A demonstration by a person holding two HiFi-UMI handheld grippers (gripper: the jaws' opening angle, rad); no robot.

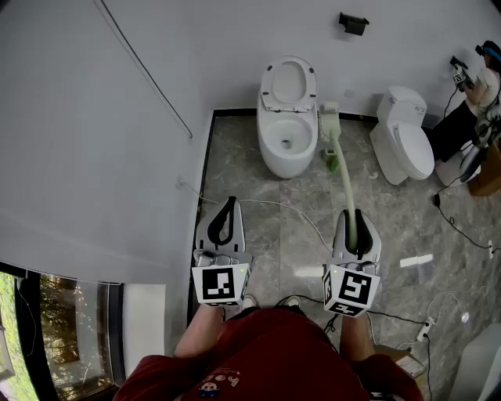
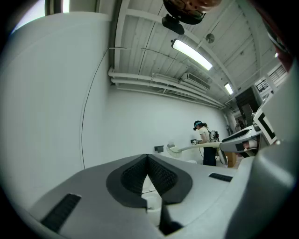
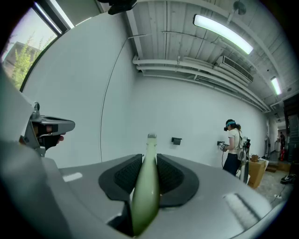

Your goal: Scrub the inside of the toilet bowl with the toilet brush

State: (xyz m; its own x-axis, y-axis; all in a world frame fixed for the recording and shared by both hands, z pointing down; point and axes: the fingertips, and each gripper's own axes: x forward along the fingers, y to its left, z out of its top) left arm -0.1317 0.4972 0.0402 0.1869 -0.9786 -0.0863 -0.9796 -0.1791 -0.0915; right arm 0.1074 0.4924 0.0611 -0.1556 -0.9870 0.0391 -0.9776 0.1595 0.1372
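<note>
Right gripper (image 1: 351,213) jaws clench the toilet brush (image 1: 345,184); left gripper (image 1: 228,205) jaws are clenched empty. Toilet bowl (image 1: 287,162) sits upper centre.

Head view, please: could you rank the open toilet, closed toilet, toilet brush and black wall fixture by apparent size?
Largest: open toilet.
Next: closed toilet, somewhat smaller.
Then: toilet brush, long but thin and nearer the camera, so its place is unsure.
Smallest: black wall fixture.
</note>
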